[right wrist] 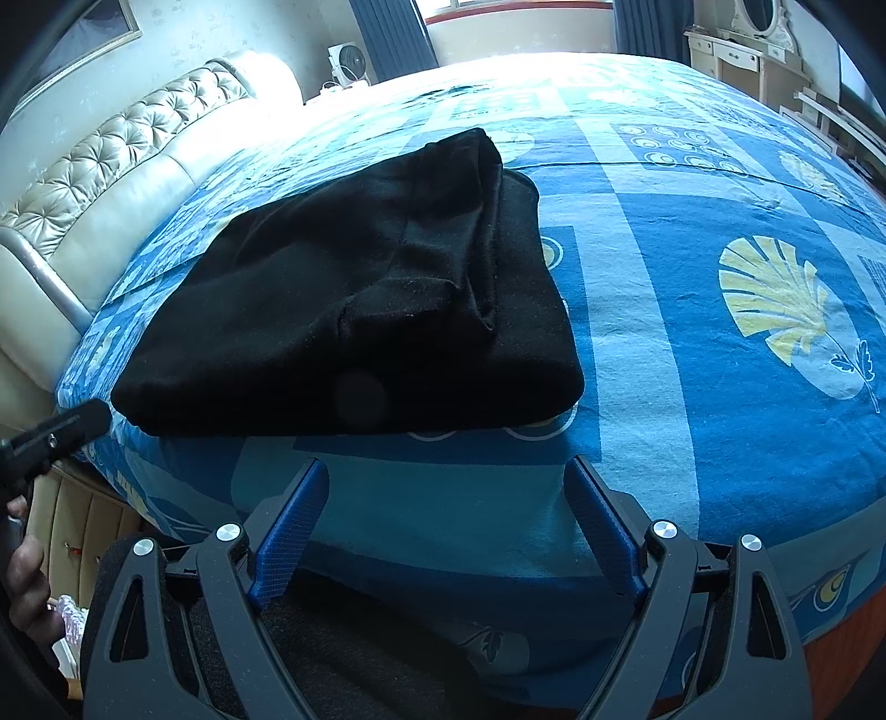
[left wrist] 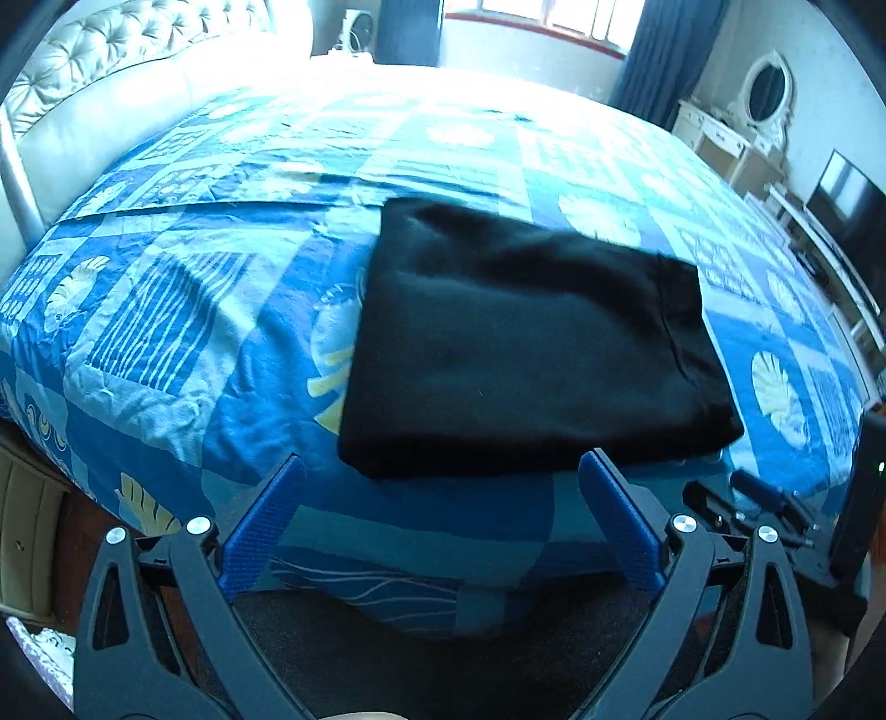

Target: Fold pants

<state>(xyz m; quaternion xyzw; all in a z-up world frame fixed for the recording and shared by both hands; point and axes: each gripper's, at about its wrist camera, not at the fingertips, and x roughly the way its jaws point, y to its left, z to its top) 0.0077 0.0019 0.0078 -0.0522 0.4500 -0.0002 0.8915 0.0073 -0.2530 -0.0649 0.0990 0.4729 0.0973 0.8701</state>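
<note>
The black pants (left wrist: 526, 343) lie folded into a thick rectangle on the blue patterned bedspread (left wrist: 183, 310), near the bed's front edge. They also show in the right wrist view (right wrist: 360, 299), with layered folds on top. My left gripper (left wrist: 443, 471) is open and empty, just in front of the pants' near edge. My right gripper (right wrist: 446, 473) is open and empty, a little short of the pants' near edge. The right gripper shows at the lower right of the left wrist view (left wrist: 775, 509), and the left gripper at the left edge of the right wrist view (right wrist: 61, 429).
A tufted cream headboard (right wrist: 111, 183) runs along the bed's left side. A white dresser with an oval mirror (left wrist: 742, 127) and a dark screen (left wrist: 847, 199) stand at the right. A window with blue curtains (left wrist: 554, 22) is at the back.
</note>
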